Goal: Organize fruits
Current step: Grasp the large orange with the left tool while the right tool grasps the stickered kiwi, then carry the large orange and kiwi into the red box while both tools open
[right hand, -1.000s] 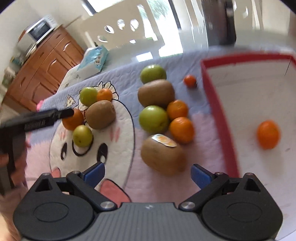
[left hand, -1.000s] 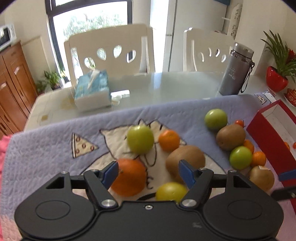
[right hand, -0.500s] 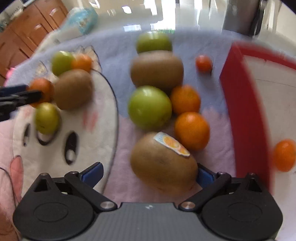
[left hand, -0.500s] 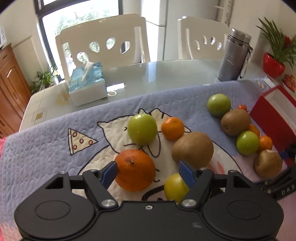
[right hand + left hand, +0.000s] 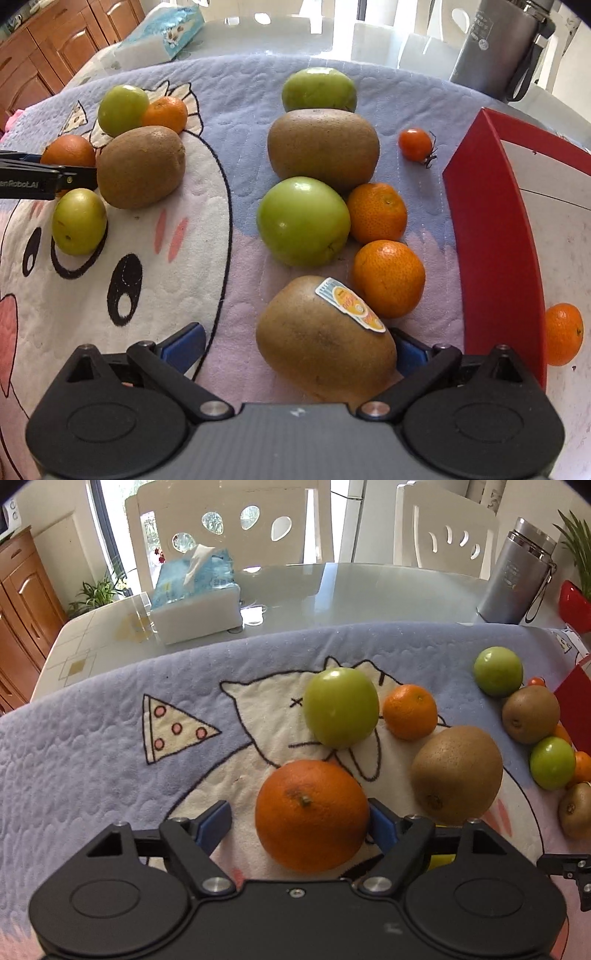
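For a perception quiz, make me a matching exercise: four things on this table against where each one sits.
Things:
1. stickered kiwi
2. large orange
3. cherry tomato
4. small mandarin

Places:
A. inside the red-rimmed box
B. between the left tool fingers
C. between the right tool fingers
D. alone on the blanket, near the box's far corner

Pairs: 1-C, 2-B, 3-D, 4-A
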